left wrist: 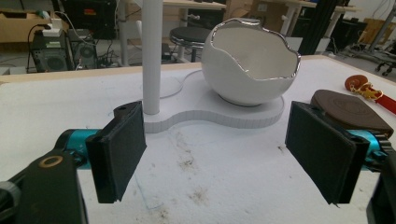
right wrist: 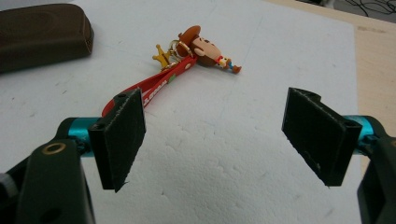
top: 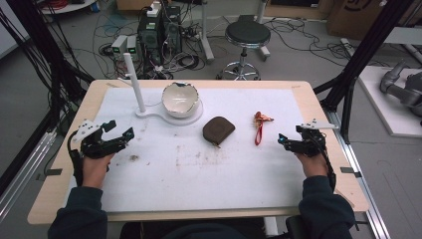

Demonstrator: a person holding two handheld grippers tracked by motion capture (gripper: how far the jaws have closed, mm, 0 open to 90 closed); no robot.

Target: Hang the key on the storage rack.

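White foam-covered wooden table (top: 164, 179), white stand with upright post (top: 142, 110) holding white eggshell-shaped bowl (top: 180, 99), brown leather pouch (top: 218, 130) mid-table, cowboy-figure keychain on red strap (top: 259, 129), lettering unreadable, left gripper (top: 119, 132) and right gripper (top: 281, 139), 2 jaws spread, empty.

Bench (top: 64, 189): pale wood, w/ white foam sheet (top: 199, 174), brown specks mid. Bowl (top: 181, 98): glossy white, silver jagged rim; stand (top: 149, 112) + post white. Pouch (top: 218, 130): dark brown. Keychain (right wrist: 201, 49): red strap, white lettering, gold star, brown-hat figure. Left tool (left wrist: 217, 158) & right tool (right wrist: 212, 140): black pads, teal fittings. Sleeves dk navy.
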